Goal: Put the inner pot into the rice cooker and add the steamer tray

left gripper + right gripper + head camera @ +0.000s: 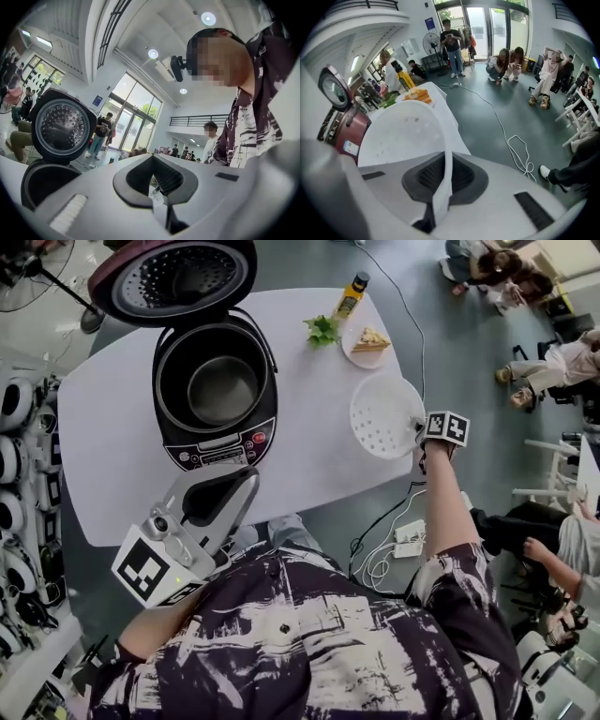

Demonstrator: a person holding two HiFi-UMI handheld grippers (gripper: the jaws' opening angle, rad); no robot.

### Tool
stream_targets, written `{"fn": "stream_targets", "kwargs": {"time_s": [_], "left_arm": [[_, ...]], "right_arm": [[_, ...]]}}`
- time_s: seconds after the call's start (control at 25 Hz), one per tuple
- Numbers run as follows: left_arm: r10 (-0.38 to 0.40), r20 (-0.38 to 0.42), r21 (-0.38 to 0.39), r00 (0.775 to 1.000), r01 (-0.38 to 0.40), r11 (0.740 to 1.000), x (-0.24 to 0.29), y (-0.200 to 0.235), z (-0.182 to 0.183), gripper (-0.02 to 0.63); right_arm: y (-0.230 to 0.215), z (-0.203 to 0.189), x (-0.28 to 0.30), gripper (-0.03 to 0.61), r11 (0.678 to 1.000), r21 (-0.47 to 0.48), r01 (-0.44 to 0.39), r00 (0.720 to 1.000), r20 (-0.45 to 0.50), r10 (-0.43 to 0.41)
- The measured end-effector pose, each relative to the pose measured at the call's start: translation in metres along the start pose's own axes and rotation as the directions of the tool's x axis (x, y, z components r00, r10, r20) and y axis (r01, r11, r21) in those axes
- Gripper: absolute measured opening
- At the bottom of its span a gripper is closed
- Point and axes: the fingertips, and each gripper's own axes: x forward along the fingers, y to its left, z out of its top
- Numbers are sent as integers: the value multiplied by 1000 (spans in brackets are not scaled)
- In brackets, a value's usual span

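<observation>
Table (112,409): white, holds open rice cooker (217,454), inner pot (222,388) inside
Right gripper (417,427): clamped on rim of empty steamer tray (382,416)
Left gripper (246,482): closed, empty

Bright, even daylight from tall windows (133,115) and ceiling lamps (208,18) (gripper views bend strongly, with dark corners), shadows soft.

Read no words or numbers anywhere. Noted only illegible print on the front panel (221,452) of the rice cooker (266,367) and on a blue wall sign (430,23).
</observation>
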Motion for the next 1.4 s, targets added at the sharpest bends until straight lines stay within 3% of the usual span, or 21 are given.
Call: {"fn": "stream_targets", "kwargs": {"time_s": [0.12, 0.24, 0.4, 0.48, 0.56, 0.68, 0.8, 1.0, 1.2, 1.4], "left_arm": [[-38, 36, -7, 999, 38, 999, -12, -7, 8, 5], [-54, 88, -1, 995, 55, 999, -26, -11, 18, 5], [-57, 139, 17, 989, 55, 998, -59, -10, 35, 5], [-41, 161, 25, 986, 37, 999, -81, -6, 43, 5], [-17, 181, 29, 983, 12, 1000, -102, 0, 49, 5], [19, 208, 33, 978, -26, 999, -134, 7, 55, 5], [62, 225, 31, 972, -71, 997, -165, 15, 58, 5], [130, 238, 22, 962, -139, 990, -203, 25, 56, 5], [157, 240, 16, 958, -166, 986, -219, 30, 55, 5], [172, 240, 13, 956, -180, 984, -227, 36, 56, 5]], "right_arm": [[43, 26, -46, 0, 995, -40, -92, 994, 53, 94], [114, 79, -98, 0, 969, -177, -171, 974, 122, 194], [251, 122, -150, 0, 892, -355, -278, 919, 172, 355], [326, 129, -157, 0, 839, -439, -321, 893, 155, 423], [393, 127, -148, 0, 787, -514, -341, 885, 109, 454], [456, 113, -116, 0, 753, -574, -323, 909, 33, 415], [482, 98, -80, 0, 768, -571, -289, 939, -13, 343], [488, 87, -41, 0, 791, -580, -193, 976, -28, 218], [482, 82, -21, 0, 812, -572, -119, 990, -4, 143], [482, 81, -10, 0, 794, -605, -49, 996, 26, 82]]}}
